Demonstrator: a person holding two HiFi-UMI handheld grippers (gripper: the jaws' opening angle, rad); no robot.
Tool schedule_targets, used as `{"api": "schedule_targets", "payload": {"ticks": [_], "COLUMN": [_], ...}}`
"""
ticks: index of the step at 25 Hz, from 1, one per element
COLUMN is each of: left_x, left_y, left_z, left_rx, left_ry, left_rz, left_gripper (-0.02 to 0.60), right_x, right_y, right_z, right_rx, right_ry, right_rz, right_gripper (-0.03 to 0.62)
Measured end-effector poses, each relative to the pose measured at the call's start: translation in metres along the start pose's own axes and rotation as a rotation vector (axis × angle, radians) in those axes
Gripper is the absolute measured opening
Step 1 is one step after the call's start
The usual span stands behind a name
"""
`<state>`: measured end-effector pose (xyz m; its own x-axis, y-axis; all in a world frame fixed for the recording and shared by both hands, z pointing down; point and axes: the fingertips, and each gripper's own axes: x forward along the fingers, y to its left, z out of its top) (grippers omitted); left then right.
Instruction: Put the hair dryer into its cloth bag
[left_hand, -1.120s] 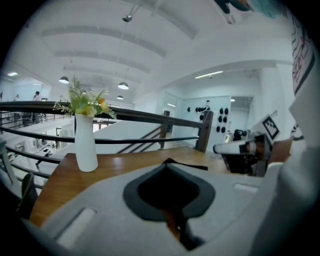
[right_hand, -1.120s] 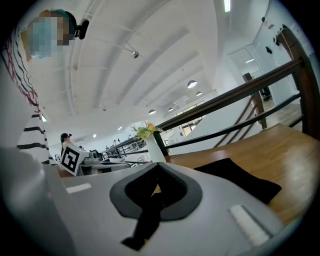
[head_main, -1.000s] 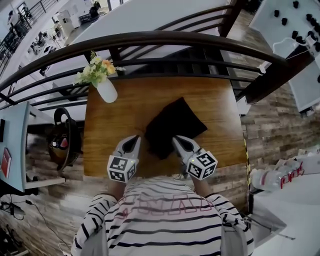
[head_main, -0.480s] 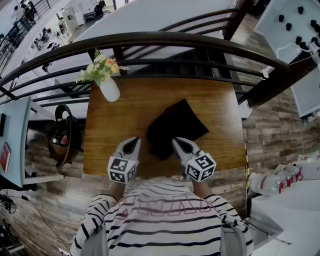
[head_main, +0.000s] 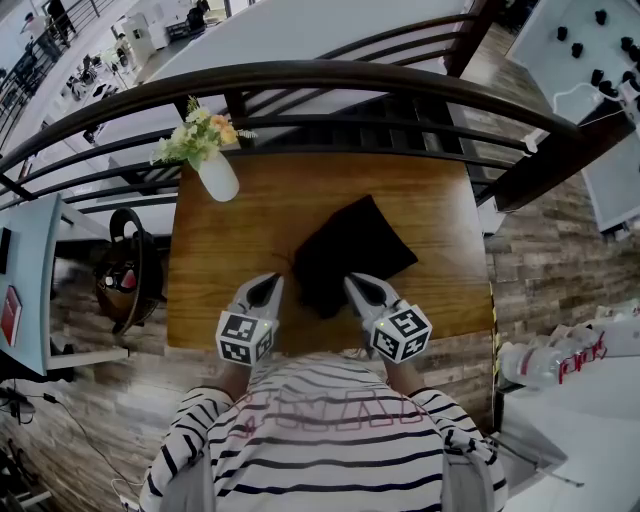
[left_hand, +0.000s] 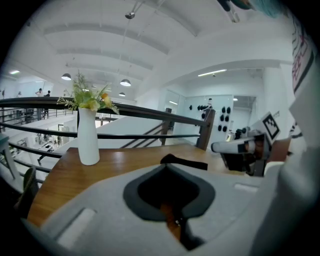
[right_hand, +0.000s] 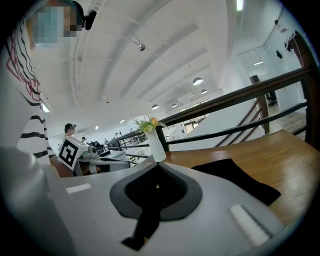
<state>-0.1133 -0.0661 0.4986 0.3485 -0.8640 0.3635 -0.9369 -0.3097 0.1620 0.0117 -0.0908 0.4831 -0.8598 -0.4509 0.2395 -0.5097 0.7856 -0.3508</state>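
Observation:
A black cloth bag (head_main: 352, 248) lies rumpled in the middle of the wooden table (head_main: 235, 245). No hair dryer shows outside it. My left gripper (head_main: 268, 283) hovers at the table's near edge, just left of the bag, shut and empty. My right gripper (head_main: 356, 282) is shut too, its tip at the bag's near right edge. In the left gripper view the bag (left_hand: 184, 161) lies just beyond my shut jaws (left_hand: 167, 167), with the right gripper (left_hand: 240, 146) off to the side. The right gripper view shows the bag (right_hand: 235, 177) right of its jaws (right_hand: 159, 166).
A white vase (head_main: 215, 178) with flowers stands at the table's far left corner. A dark railing (head_main: 330, 75) runs along the table's far side. A person in a striped shirt (head_main: 320, 440) stands at the near edge. A stool (head_main: 125, 275) sits left of the table.

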Motion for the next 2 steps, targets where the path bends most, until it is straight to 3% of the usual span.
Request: {"api": "schedule_targets", "payload": {"ticks": [2], "left_x": [0.0016], "left_y": [-0.0013], "left_z": [0.0001], "left_rx": [0.001], "left_ry": [0.002], "left_rz": [-0.006], "left_gripper": [0.003], "right_x": [-0.0002], "right_y": [-0.0006], "right_z": [0.0002], "right_rx": [-0.001], "right_ry": [0.0], "right_rz": [0.0], "right_gripper": [0.0]}}
